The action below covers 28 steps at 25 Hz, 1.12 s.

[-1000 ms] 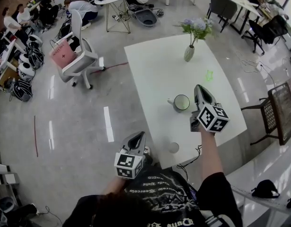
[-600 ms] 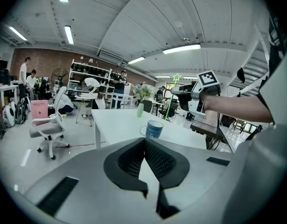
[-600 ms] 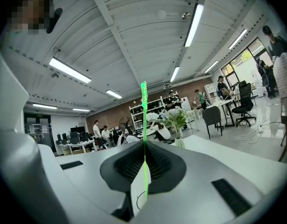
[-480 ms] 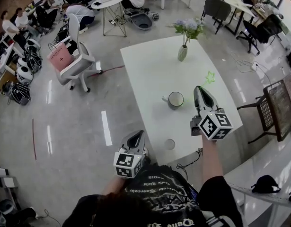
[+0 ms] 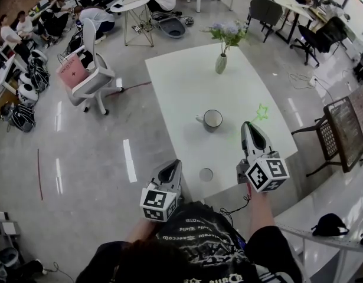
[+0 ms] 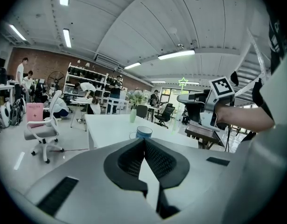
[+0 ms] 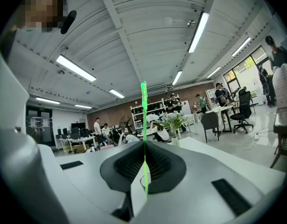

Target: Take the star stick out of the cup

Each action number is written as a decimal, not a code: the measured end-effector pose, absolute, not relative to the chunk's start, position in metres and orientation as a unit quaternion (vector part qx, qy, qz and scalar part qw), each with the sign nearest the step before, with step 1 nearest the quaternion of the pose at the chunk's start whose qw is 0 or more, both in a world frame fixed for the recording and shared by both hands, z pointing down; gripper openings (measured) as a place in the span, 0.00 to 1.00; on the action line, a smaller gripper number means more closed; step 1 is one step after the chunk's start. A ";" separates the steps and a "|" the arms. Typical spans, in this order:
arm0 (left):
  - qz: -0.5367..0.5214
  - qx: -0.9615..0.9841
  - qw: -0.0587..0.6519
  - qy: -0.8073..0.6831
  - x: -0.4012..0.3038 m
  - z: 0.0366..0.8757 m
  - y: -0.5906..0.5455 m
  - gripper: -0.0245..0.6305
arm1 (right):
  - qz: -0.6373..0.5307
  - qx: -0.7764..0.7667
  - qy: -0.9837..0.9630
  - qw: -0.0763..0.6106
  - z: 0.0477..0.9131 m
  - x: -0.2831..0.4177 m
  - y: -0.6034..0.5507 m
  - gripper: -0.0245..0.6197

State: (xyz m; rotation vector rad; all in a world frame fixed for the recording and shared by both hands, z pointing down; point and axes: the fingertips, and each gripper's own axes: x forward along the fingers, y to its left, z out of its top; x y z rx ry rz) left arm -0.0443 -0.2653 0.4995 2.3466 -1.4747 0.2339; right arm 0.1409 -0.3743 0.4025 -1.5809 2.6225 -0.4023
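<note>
Plainly, the right gripper (image 5: 251, 125) had its fingers clamped on the star stick (image 5: 261, 112), whose thin green shaft ran straight up between the two dark pads in the right gripper view (image 7: 144, 139). The green star at the stick's top stood beyond the fingertips, over the right part of the white worktop (image 5: 181, 84) and well apart from the cup (image 5: 212, 119). The cup sat upright near the middle of the worktop with its handle turned to the left of the head view. The left gripper (image 5: 172, 168) hung off the worktop's near edge with its fingers drawn together and nothing between them, pointed toward the cup (image 6: 143, 132). A vase of flowers (image 5: 221, 63) stood at the far end of the worktop, and a small round disc (image 5: 206, 174) lay near the front edge between the two grippers. An office chair (image 5: 94, 69) with a pink bag (image 5: 70, 71) stood on the floor to the left.
</note>
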 end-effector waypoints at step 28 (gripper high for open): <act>0.099 0.860 0.182 -0.466 0.035 0.506 -0.214 0.07 | -0.228 -0.531 0.816 -0.018 0.499 0.185 -0.220 0.06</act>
